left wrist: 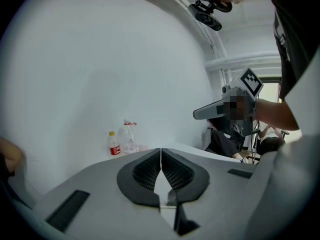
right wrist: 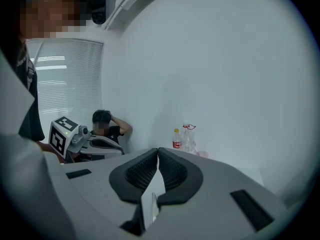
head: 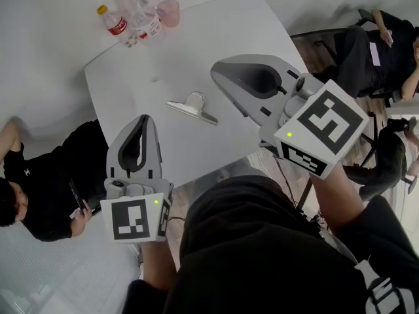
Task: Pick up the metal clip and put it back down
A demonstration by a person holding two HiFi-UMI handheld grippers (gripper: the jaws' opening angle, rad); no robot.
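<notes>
Clip (head: 192,107) is lying flat on the white desk (head: 131,77), nr the middle, silvery, w/ nothing touching it. Left gripper (head: 145,119) is hovering at the desk's near edge, pointing away from the person. Its tip is sitting near the clip, on the clip's left in the head view, but apart from it. Right gripper (head: 216,70) is hanging over the desk's right part, pointing toward the far corner, also apart from the clip. The clip is sitting btwn the two tips.

Left fingers (left wrist: 145,171) are pressing together at the front w/ nothing btwn them, as the left gripper view is showing. Right fingers (right wrist: 175,171) are likewise meeting tip to tip, empty, in the right gripper view.

At the far corner a red-label bottle (head: 112,21), a clear bottle (head: 143,15) and a pink cup (head: 169,12) are standing close together. One person in black (head: 46,188) is sitting left of the desk, and a second person in black (head: 373,51) is sitting off to the right, well apart from the desk.
</notes>
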